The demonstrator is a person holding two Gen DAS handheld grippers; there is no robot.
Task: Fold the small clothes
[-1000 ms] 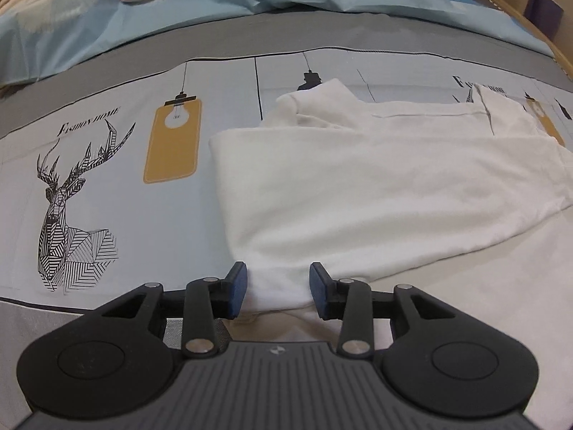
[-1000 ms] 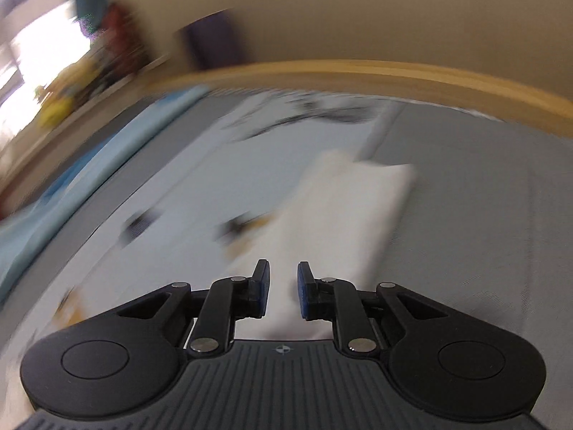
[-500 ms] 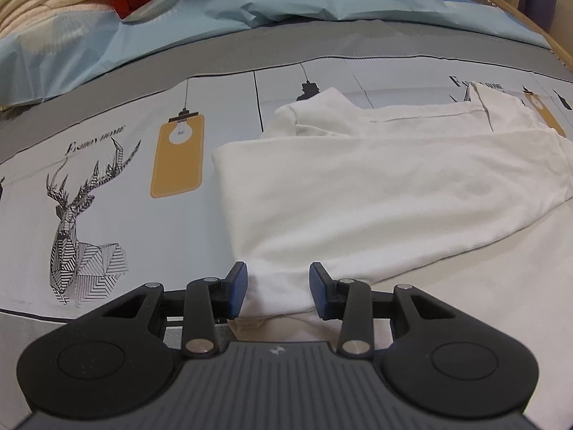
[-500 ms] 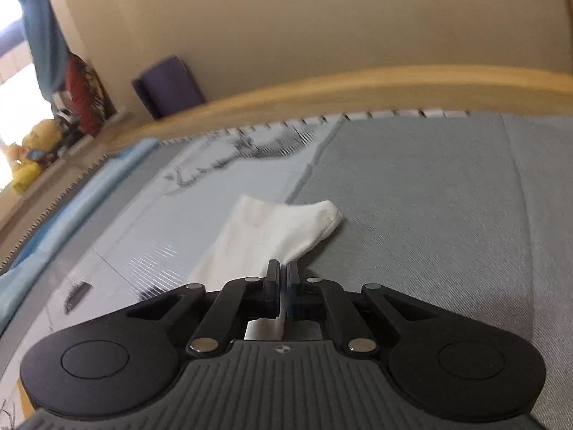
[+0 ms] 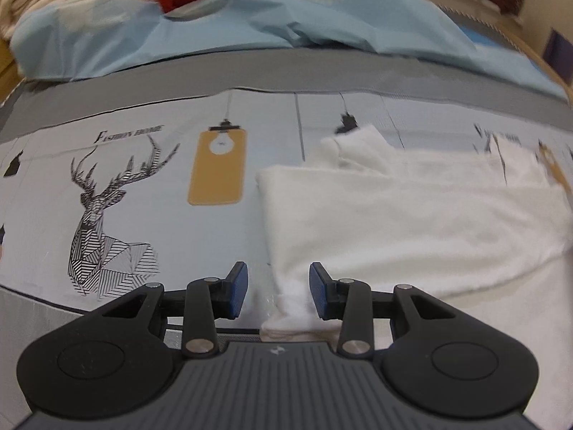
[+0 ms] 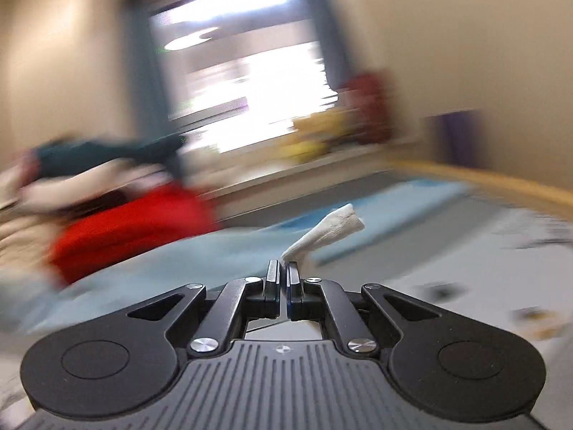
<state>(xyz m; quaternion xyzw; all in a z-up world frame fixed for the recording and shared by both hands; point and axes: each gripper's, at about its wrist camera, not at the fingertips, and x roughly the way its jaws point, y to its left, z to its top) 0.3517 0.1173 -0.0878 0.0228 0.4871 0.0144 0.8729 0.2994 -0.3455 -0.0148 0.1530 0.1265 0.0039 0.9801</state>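
Both claws: right claw [image 6: 283, 275] pinches white garment [image 6: 327, 231] edge aloft.

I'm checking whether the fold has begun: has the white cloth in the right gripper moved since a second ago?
Yes. The white cloth, pinched in the right gripper, lay flat on the bed sheet before; now it is lifted clear of it.

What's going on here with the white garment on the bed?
A person is folding a white garment on a printed bedsheet, with a claw in each hand. The right claw is shut on a bunched end of white cloth and holds it up off the bed; that view is blurred. The left claw is open, its pads on either side of the garment's near corner without pressing it. The fold is not yet laid down.
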